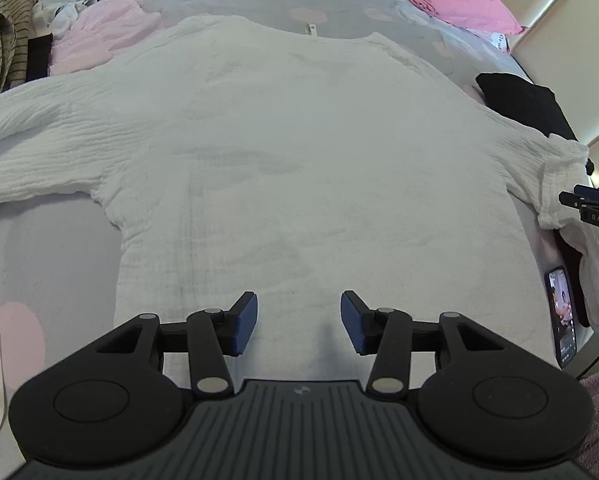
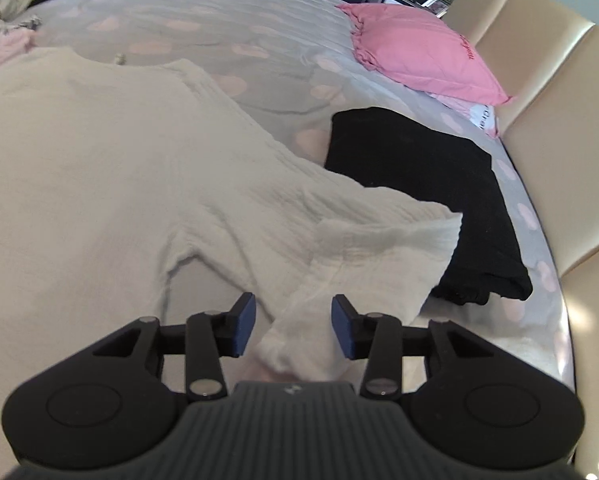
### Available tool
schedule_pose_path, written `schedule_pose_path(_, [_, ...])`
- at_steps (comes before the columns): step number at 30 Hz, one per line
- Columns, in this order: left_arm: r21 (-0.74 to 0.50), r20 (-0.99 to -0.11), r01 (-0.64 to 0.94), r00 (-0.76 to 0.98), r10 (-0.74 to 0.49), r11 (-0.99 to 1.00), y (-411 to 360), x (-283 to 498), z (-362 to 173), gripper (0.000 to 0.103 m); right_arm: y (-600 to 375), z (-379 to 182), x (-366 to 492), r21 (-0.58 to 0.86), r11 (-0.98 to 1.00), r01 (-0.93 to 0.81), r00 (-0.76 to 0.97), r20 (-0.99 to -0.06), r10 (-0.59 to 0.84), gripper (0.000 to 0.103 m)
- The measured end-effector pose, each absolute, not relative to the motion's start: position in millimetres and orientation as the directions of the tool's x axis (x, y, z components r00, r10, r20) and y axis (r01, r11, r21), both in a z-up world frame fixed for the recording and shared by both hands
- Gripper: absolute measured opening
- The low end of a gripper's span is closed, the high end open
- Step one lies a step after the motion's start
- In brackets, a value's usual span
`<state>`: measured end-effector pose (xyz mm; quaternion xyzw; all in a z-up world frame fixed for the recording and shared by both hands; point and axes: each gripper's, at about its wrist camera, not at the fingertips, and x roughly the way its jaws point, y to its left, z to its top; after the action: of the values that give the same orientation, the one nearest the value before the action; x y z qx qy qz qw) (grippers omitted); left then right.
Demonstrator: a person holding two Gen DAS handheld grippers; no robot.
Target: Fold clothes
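Observation:
A white crinkled long-sleeved top [image 1: 283,148] lies spread flat on the bed, neckline at the far end, sleeves out to both sides. My left gripper [image 1: 298,322] stands open over the top's near hem, nothing between its blue pads. The right sleeve [image 2: 363,248] bends back toward me and its cuff [image 2: 295,344] lies between the open fingers of my right gripper [image 2: 293,326], which is not closed on it. In the left wrist view the right gripper [image 1: 587,204] shows at the far right edge beside that sleeve [image 1: 559,184].
A folded black garment [image 2: 423,184] lies right of the sleeve. A pink pillow [image 2: 419,52] rests against the cream headboard [image 2: 547,60]. A heap of pink and striped clothes [image 1: 39,36] sits at far left. A phone [image 1: 563,312] lies at the bed's right edge.

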<state>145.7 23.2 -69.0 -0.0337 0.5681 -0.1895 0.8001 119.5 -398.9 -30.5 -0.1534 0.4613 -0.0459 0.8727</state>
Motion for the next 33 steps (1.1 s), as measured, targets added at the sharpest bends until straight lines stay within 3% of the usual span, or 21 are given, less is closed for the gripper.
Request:
schedule_pose_path(6, [-0.303,-0.891,0.255,0.266,-0.367,0.918,19,151,-73,0.044,-424,-43,155,-0.215,0.973,0.089,0.512,-0.828,-0.23,0.046])
schedule_pose_path(11, [-0.287,-0.898,0.28,0.255,-0.359,0.916,13,150,-75,0.045,-434,-47,175,-0.183,0.96,0.212,0.493,-0.828,-0.266,0.057])
schedule_pose_path(15, [-0.274,-0.901,0.288,0.257,-0.35,0.917,13,149,-76,0.045,-459,-42,179,-0.044,0.926,0.375,0.485,-0.842,-0.236,0.056])
schedule_pose_path(17, [-0.268,-0.903,0.291,0.257,-0.345,0.918,12,148,-76,0.045,-472,-39,178,0.023,0.901,0.434,0.495,-0.841,-0.217,0.052])
schedule_pose_path(19, [-0.262,-0.904,0.294,0.258,-0.34,0.919,11,147,-76,0.045,-479,-37,176,0.048,0.887,0.459,0.499,-0.84,-0.213,0.038])
schedule_pose_path(20, [-0.257,-0.905,0.298,0.259,-0.337,0.92,11,147,-76,0.045,-483,-37,175,0.055,0.882,0.468,0.498,-0.841,-0.211,0.021])
schedule_pose_path(21, [-0.25,-0.906,0.302,0.262,-0.332,0.92,10,146,-76,0.045,-485,-38,174,0.061,0.879,0.473,0.496,-0.843,-0.208,0.017])
schedule_pose_path(27, [-0.239,-0.899,0.316,0.286,-0.332,0.918,10,141,-71,0.045,-479,-26,161,0.08,0.904,0.421,0.528,-0.832,-0.173,0.012])
schedule_pose_path(33, [-0.257,-0.884,0.356,0.289,-0.368,0.898,4,133,-66,0.045,-416,-6,137,0.092,0.988,0.123,0.521,-0.854,0.014,0.012])
